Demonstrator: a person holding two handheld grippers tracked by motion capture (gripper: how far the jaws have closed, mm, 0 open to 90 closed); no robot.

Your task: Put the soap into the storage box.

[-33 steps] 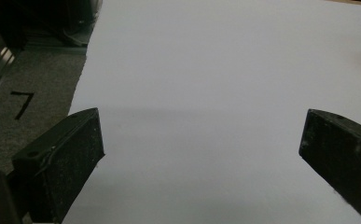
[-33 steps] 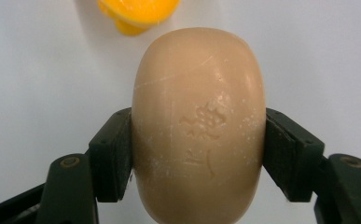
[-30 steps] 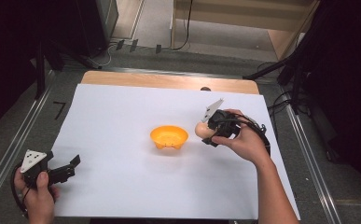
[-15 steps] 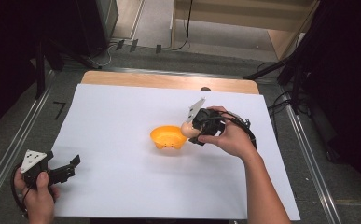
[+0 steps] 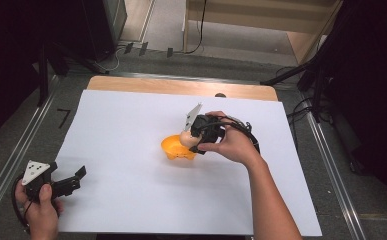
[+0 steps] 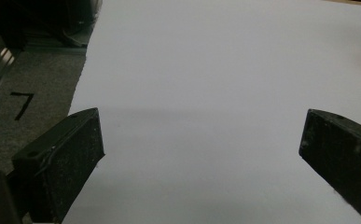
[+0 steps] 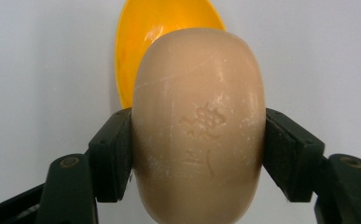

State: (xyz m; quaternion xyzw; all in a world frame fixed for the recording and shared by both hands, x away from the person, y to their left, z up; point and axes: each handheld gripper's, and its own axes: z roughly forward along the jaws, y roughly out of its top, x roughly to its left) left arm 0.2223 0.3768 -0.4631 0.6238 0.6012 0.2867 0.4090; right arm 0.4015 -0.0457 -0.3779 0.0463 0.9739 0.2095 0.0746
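The beige soap bar was held clamped across its short width in the right gripper — long axis pointing ahead, directly over the orange bowl — while the left gripper was kept open, well apart.

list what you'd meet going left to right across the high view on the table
left gripper → white paper sheet → orange bowl → right gripper holding the beige soap bar → person's right hand

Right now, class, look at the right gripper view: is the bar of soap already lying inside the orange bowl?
No, the soap is clamped between the right gripper jaws, with the orange bowl behind it.
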